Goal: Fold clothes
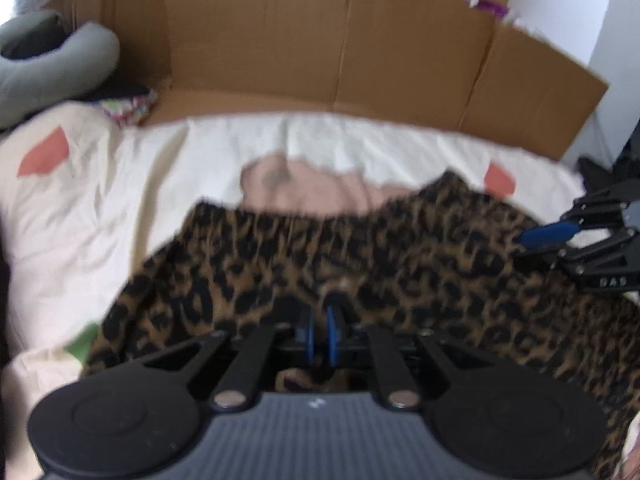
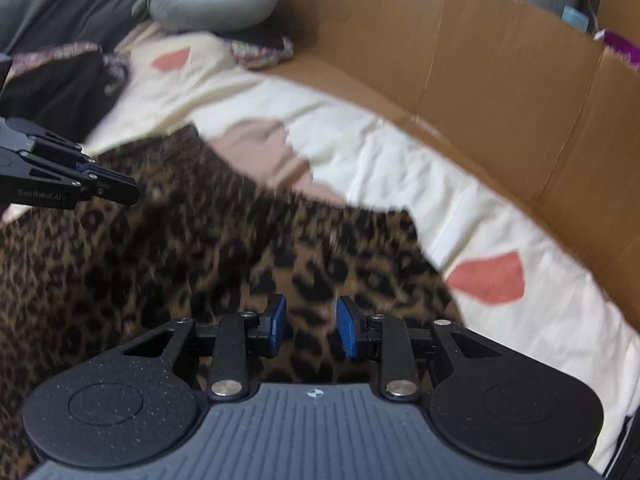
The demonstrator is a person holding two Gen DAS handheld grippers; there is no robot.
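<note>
- Leopard-print garment (image 1: 320,248) lay spread across the near half of the cream bedsheet (image 1: 120,184), gathered waistband edge toward the far side.
- Left gripper (image 1: 320,330) was over the garment's near-middle, blue pads nearly together. Frame was blurred, so I couldn't say for sure that any fabric was pinched between them.
- From the right wrist view, the left gripper (image 2: 134,192) came in from the left edge, fingers drawn to a narrow tip above the leopard cloth.
- Right gripper (image 2: 311,328) hung over the garment's right part with its blue pads (image 2: 346,332) partly apart. Leopard fabric showed in the gap, but the pads weren't pressing on anything I could see.
- In the left wrist view the right gripper (image 1: 532,242) reached in from the right edge, tips at the garment's right edge.
- Pale pink cloth (image 1: 304,188) lay just beyond the waistband, partly under the leopard piece.
- Brown cardboard wall (image 1: 340,52) stood along the far edge of the bed.
- Grey neck pillow (image 1: 52,68) sat at the far left, with a small multicoloured bundle (image 1: 128,106) just beside it.
- Dark clothing pile (image 2: 60,84) was on the left, near the pillow.
</note>
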